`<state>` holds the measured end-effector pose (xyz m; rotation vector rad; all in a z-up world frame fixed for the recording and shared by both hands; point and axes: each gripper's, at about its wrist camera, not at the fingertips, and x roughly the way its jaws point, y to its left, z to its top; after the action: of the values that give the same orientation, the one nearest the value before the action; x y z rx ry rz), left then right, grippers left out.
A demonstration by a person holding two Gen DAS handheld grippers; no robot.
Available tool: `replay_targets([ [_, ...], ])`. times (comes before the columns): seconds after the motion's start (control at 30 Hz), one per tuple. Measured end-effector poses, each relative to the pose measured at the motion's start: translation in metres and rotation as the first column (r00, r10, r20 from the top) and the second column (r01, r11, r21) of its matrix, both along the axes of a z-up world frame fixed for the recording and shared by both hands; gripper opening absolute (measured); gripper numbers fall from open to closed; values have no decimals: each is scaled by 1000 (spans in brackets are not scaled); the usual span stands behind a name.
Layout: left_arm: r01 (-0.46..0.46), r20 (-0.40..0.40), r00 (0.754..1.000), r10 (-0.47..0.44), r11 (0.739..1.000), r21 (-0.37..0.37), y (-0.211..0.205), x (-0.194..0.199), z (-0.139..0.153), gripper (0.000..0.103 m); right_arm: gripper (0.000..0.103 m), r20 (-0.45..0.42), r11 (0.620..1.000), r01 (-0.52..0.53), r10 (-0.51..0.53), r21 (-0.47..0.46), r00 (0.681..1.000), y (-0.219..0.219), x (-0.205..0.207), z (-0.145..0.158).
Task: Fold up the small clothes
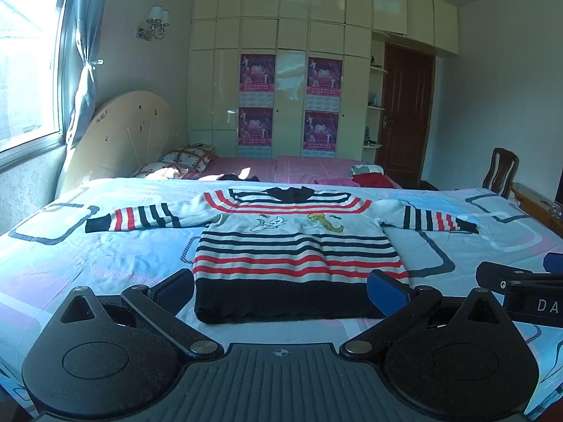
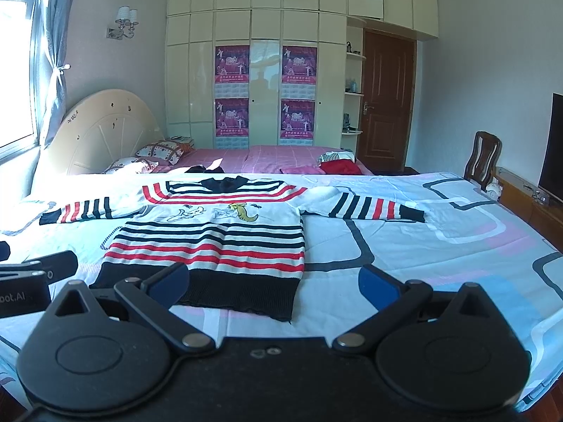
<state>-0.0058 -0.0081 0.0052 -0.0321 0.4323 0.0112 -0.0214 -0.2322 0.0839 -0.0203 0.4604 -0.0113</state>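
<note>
My left claw [image 1: 281,290] and right claw [image 2: 274,281] both hang spread and empty. At twelve o'clock the sweater [image 1: 292,246] lies flat on the bed [image 1: 105,256], sleeves out. Pinching the sheet along with the hem could drag everything crooked.

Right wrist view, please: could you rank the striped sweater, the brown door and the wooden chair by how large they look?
1. striped sweater, though nearness to the camera inflates it
2. brown door
3. wooden chair, partly hidden behind the bed

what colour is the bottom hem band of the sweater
The hem band of the striped sweater is black, clearest in the left wrist view.
</note>
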Motion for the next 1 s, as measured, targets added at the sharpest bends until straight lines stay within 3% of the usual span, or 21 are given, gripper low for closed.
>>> replay_targets([
  [0.6, 3, -16, 1000, -2, 1000, 6, -1, 11, -1, 103, 103, -7, 1000, 11, -11, 11, 1000, -2, 4, 1],
  [1.0, -3, -61, 998, 2, 1000, -7, 1, 83, -8, 103, 103, -20, 999, 25, -24, 48, 1000, -17, 68, -14],
])
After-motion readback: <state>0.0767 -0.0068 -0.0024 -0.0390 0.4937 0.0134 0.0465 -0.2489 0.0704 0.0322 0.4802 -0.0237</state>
